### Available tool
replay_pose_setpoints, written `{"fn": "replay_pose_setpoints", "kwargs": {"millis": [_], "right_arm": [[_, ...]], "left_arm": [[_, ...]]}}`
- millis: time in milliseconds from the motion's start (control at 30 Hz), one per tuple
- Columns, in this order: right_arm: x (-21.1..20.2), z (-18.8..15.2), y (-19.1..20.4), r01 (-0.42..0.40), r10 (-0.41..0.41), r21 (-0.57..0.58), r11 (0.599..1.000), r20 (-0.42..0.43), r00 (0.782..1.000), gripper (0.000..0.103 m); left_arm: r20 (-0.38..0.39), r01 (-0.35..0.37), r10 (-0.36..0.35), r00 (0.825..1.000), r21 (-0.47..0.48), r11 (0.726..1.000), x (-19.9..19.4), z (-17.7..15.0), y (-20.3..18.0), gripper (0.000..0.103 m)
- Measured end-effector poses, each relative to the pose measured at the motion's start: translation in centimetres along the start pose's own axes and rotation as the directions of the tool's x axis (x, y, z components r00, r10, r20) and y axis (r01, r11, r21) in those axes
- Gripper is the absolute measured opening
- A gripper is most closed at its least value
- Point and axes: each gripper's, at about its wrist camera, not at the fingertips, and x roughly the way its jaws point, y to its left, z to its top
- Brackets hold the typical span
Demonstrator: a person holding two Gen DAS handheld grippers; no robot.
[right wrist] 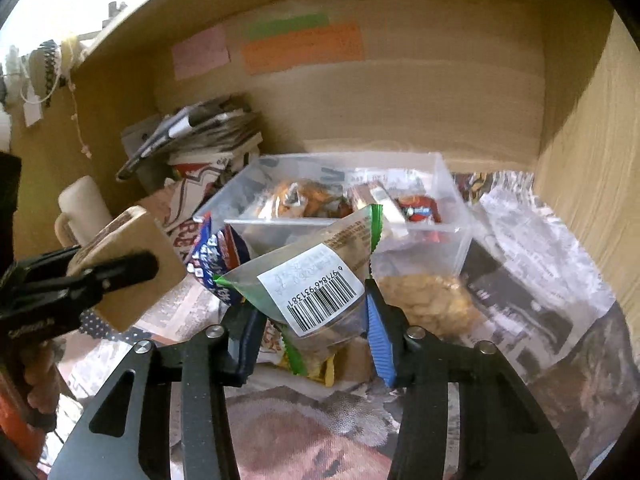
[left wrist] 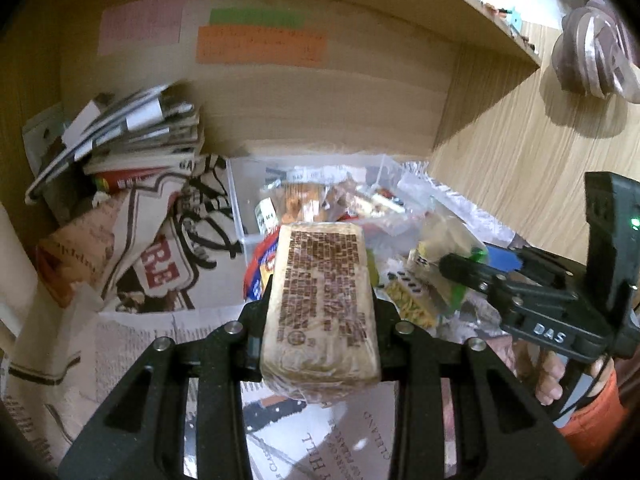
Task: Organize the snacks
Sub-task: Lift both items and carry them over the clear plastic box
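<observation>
Left-wrist view: your left gripper (left wrist: 320, 320) is clenching a tan wrapped bar (left wrist: 322, 304), holding it just short of the clear plastic bin (left wrist: 240, 200). Right-wrist view: your right gripper (right wrist: 308, 320) is pinching a clear snack packet (right wrist: 316, 276) with a barcode, lifting it before that bin (right wrist: 452, 200).

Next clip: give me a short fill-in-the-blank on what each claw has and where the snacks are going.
1. The left claw is shut on a tan ____ printed with brown text.
2. The packet between the right claw's blue pads has a white ____ sticker and green edges.
3. Behind both claws, the clear plastic ____ already holds several snacks.
4. On the back wall, the green note sits directly above the ____ note.

Missing words: packet; barcode; box; orange
</observation>
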Motion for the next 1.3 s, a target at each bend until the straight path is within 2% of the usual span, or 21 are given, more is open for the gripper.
{"fn": "replay_pose_setpoints", "kwargs": {"millis": [333,667,933,1167,1300], "right_arm": [[-1.9,2.8,0.2,0.004,0.000,-0.043,0.999,0.096,0.995,0.043],[-1.0,6.0,-0.4,0.014,-0.004,-0.062,0.998,0.151,0.989,0.043],[1.5,7.9,-1.2,0.009,0.001,-0.072,0.997,0.136,0.991,0.043],[4.5,8.8,-1.9,0.001,0.005,-0.071,0.997,0.091,0.996,0.043],[6.4,8.8,-2.3,-0.010,0.013,-0.057,0.998,0.048,0.999,0.043]], "left_arm": [[0.074,-0.026,0.023,0.997,0.034,0.999,-0.4,3.3,-0.4,0.035],[0.104,-0.058,0.054,0.993,0.036,0.998,1.0,6.4,0.5,0.035],[0.094,-0.075,0.075,0.993,-0.003,0.997,3.3,8.5,2.0,0.035],[0.045,-0.093,0.094,0.995,-0.019,0.995,6.6,9.7,3.4,0.035],[-0.001,-0.080,0.080,0.997,-0.046,0.996,8.8,10.1,4.4,0.035]]}}
